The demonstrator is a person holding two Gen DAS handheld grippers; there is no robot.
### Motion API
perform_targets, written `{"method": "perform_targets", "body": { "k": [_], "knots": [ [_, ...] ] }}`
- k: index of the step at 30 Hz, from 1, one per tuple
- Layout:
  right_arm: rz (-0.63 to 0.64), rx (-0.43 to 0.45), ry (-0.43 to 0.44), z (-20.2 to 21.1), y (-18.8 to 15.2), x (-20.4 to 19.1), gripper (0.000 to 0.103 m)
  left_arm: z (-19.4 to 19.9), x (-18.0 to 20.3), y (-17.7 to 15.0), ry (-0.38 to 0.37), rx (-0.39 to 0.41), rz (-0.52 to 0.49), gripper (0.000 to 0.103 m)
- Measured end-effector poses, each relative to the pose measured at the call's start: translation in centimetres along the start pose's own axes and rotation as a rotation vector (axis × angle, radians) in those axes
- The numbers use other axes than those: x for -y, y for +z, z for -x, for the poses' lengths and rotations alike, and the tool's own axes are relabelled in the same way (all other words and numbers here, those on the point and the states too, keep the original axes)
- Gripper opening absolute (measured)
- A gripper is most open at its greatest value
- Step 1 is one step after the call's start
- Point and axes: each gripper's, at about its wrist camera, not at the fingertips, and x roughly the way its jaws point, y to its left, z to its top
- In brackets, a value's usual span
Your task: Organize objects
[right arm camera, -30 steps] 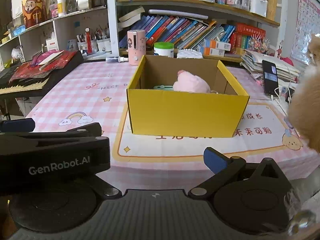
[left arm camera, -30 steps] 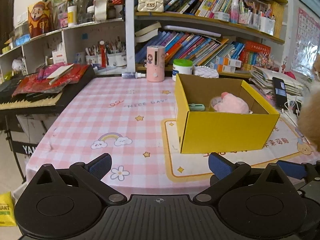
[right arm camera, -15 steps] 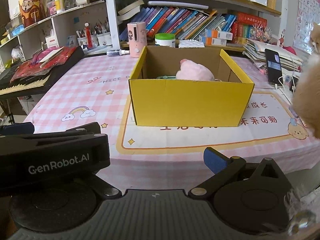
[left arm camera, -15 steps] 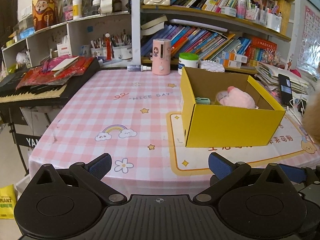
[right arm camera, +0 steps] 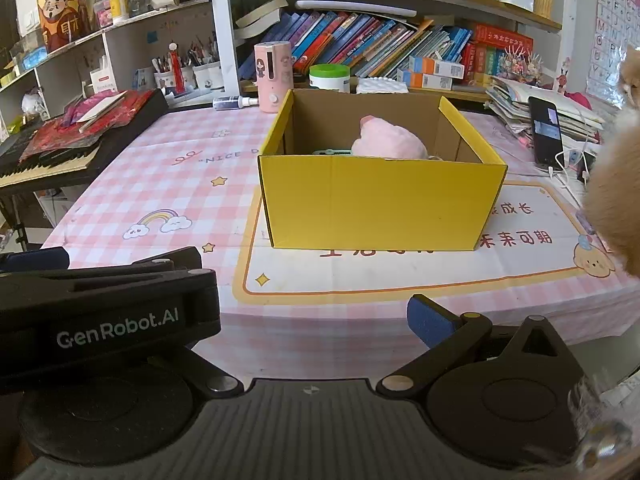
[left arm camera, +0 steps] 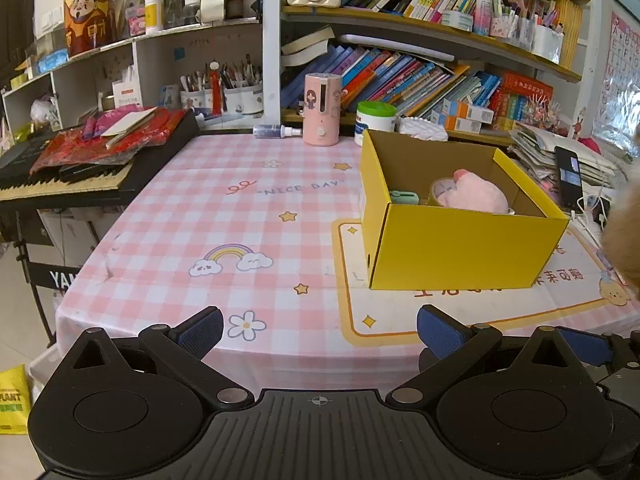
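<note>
Pink-checked cloth is seen covering the worktop (left arm camera: 248,216), with both claws held back at its near edge and nothing gripped in either. Farthest left, the left claw (left arm camera: 319,330) is shown spread wide, its blue pads (left arm camera: 200,330) well apart over the bare cloth. Right of centre, a yellow cardboard box (left arm camera: 460,256) is set on a printed mat (right arm camera: 360,276), open-topped and already loaded. Inside it, a small mint-green item (left arm camera: 404,197) is lodged against the left wall, with a pink plush toy (left arm camera: 472,196) beside it towards the middle; what lies beneath the toy cannot be told.

In the right wrist view, the right claw (right arm camera: 316,312) is partly masked by the other tool's body, but 1 blue pad (right arm camera: 430,322) is seen far to 1 side, so it is judged to be wide open.

The box is judged light and fairly stiff, though its thin walls would likely buckle under a hard pinch; a hold on a top rim near a corner is suggested. The plush is judged soft, light and unbreakable, and could be taken anywhere on its body. A furry tan shape (right arm camera: 612,200) is seen at the far right edge and cannot be identified.
</note>
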Motion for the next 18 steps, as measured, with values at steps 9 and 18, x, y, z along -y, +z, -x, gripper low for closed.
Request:
{"method": "perform_targets", "body": {
  "k": [9,18],
  "knots": [
    [0.003,0.001,0.003,0.17,0.0,-0.19,0.103,0.07,-0.26,-0.04,-0.005,-0.003,0.007,0.103],
    [0.018,-0.007,-0.001,0.24,0.1,-0.64,0.103,-0.02,-0.48,-0.04,0.002,-0.006,0.012,0.103]
  ]
}}
